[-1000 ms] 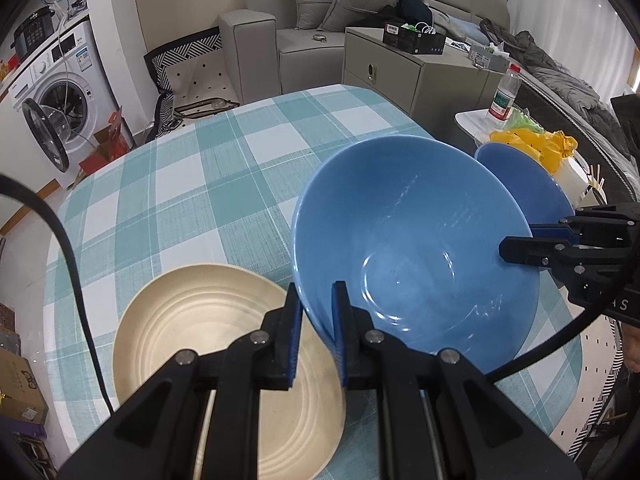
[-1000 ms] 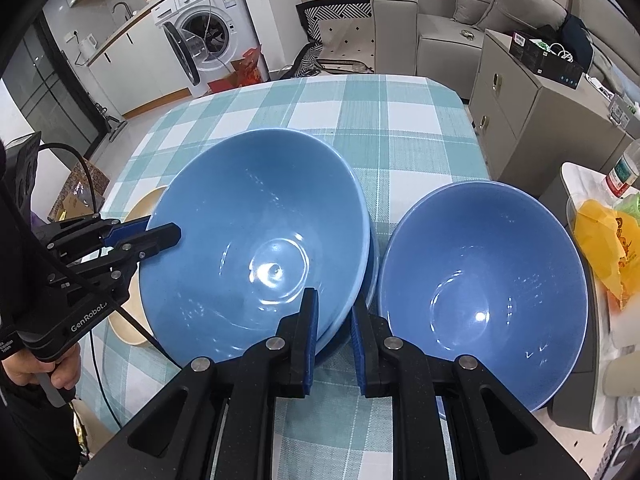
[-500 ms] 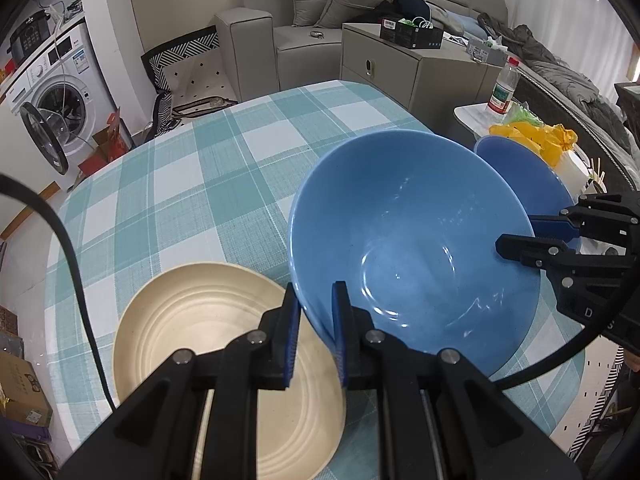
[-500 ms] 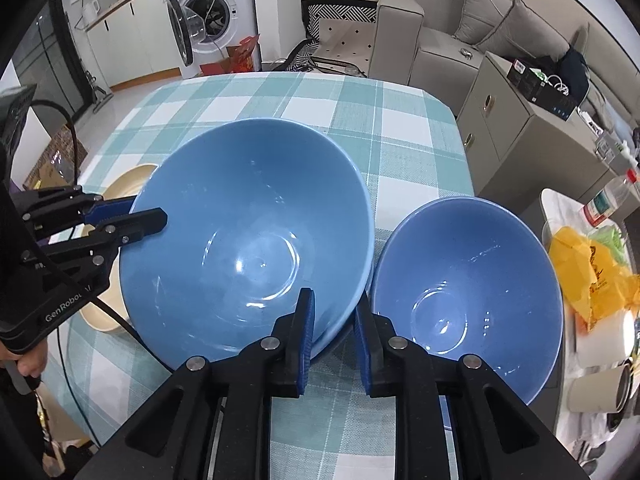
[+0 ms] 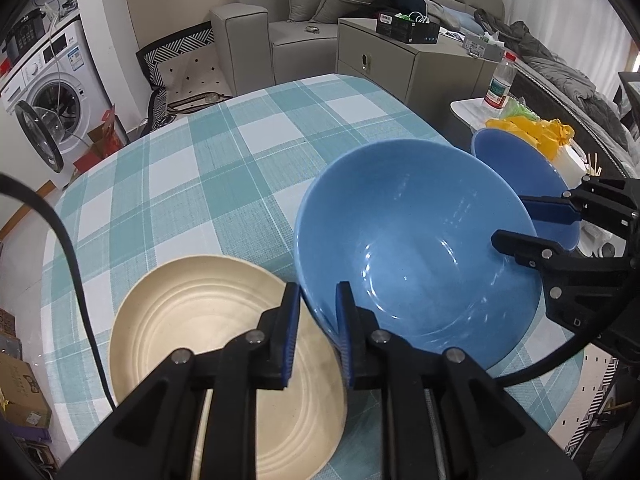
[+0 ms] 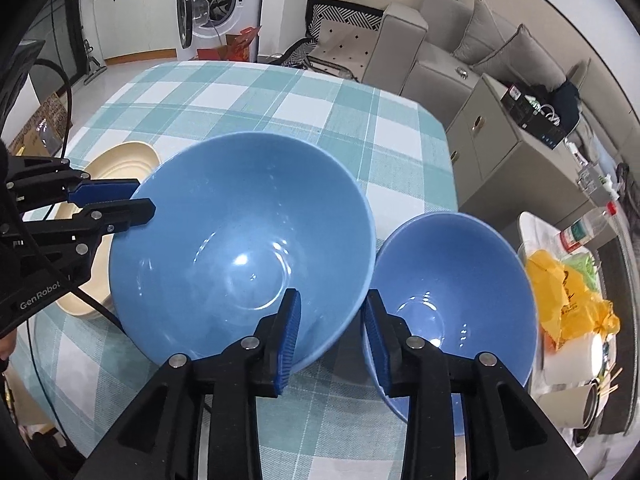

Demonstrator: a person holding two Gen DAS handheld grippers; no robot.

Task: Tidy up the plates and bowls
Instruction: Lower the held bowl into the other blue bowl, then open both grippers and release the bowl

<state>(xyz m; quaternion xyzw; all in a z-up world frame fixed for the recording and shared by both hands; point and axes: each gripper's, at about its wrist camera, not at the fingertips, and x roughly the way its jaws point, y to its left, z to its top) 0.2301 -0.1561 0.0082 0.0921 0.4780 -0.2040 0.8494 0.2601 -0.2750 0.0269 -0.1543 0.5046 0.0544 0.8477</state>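
The large blue bowl (image 5: 416, 248) is clamped at its rim by the left gripper (image 5: 316, 316), beside the cream plate (image 5: 224, 356); the right gripper (image 6: 332, 332) is spread wide around the opposite rim, nothing gripped.

— What carries it all?
— A table (image 6: 256, 92) under a teal-and-white checked cloth (image 5: 224, 168).
— And what sits on it?
— A large blue bowl (image 6: 240, 248) near the front edge. Just left of that bowl lies a cream ribbed plate (image 5: 208, 320); close on its right sits a smaller blue bowl (image 6: 452, 280). Behind the large bowl there is only cloth.
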